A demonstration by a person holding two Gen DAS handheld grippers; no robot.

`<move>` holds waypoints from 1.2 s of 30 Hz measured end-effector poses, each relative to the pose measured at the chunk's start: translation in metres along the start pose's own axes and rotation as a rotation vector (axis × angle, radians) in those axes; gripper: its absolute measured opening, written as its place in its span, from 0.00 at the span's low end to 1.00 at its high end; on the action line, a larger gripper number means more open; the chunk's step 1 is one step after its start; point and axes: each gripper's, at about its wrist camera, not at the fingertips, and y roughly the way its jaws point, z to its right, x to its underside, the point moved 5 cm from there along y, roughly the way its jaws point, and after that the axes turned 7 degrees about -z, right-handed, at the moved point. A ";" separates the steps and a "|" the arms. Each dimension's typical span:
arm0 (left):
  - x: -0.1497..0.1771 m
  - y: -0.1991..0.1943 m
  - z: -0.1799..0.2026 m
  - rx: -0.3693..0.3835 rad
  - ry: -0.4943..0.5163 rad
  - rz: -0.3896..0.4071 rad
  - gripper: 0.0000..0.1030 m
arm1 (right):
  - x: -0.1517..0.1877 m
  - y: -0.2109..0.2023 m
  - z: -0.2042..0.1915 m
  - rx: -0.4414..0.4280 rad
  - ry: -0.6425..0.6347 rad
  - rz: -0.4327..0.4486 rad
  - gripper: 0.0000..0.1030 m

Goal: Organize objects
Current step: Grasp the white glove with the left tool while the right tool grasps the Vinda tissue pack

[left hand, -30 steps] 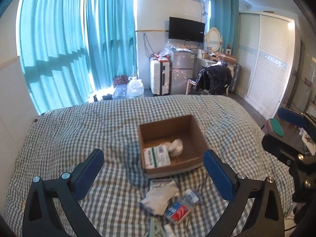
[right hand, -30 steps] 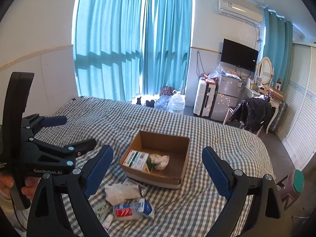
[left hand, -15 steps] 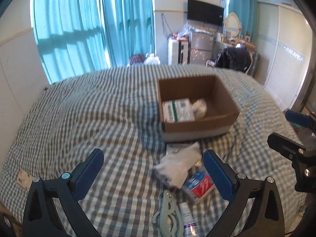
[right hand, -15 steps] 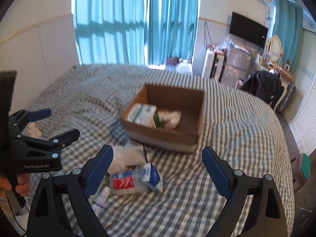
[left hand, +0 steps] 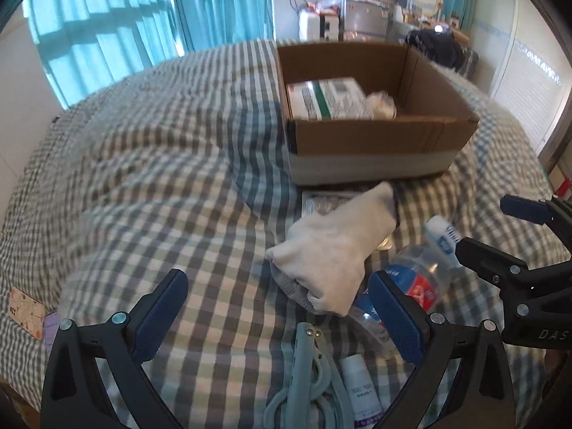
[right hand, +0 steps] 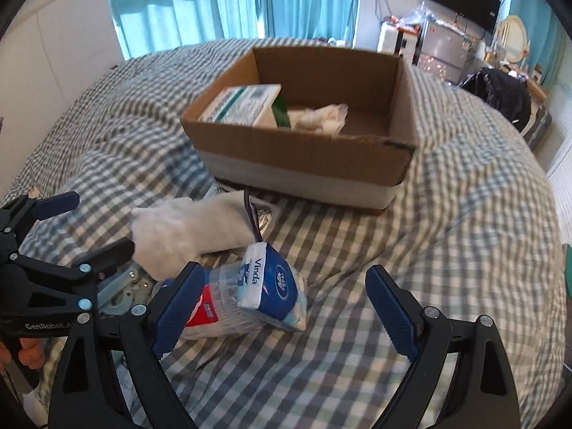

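From the left wrist view, the left gripper (left hand: 275,307) hangs over the checked bed cover (left hand: 150,186) with its claw released, blue pads wide apart and nothing between them. A cardboard box (left hand: 371,139) sits at about one o'clock, with a green-and-white packet (left hand: 327,98) and a crumpled white wad (left hand: 384,103) inside. Just in front of the box, toward the claw, lies a white sock (left hand: 332,250). A clear plastic bottle (left hand: 418,275) lies beside the sock at three o'clock. A pale blue clip (left hand: 307,375) and a small white tube (left hand: 359,389) lie at six o'clock. The other gripper's black frame pokes in at the right edge.

From the right wrist view, the right gripper (right hand: 282,304) is also released, pads wide with bare cover between them. The box (right hand: 304,157) stands at twelve o'clock. The sock (right hand: 189,228) lies at ten o'clock. A blue tissue pack (right hand: 275,286) rests against the bottle (right hand: 221,307), just beside the left pad.
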 end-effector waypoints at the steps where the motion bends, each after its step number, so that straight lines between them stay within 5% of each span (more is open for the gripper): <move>1: 0.000 0.007 0.001 0.011 0.004 -0.017 1.00 | 0.000 0.006 -0.001 -0.017 0.000 -0.008 0.89; 6: 0.000 0.031 0.005 0.020 0.036 -0.072 1.00 | -0.003 0.030 -0.004 -0.041 -0.010 -0.052 0.81; 14: -0.012 0.054 0.019 0.040 0.082 -0.108 1.00 | -0.001 0.037 0.001 -0.109 0.003 -0.079 0.28; 18: -0.014 0.069 0.030 0.075 0.121 -0.138 0.78 | 0.002 0.033 0.005 -0.089 -0.004 -0.081 0.24; 24: -0.010 0.063 0.037 0.078 0.151 -0.106 0.57 | 0.007 0.023 0.012 -0.058 0.005 -0.075 0.20; 36: -0.001 -0.011 0.030 0.071 0.162 -0.008 0.53 | 0.012 -0.027 0.017 -0.013 0.017 0.001 0.19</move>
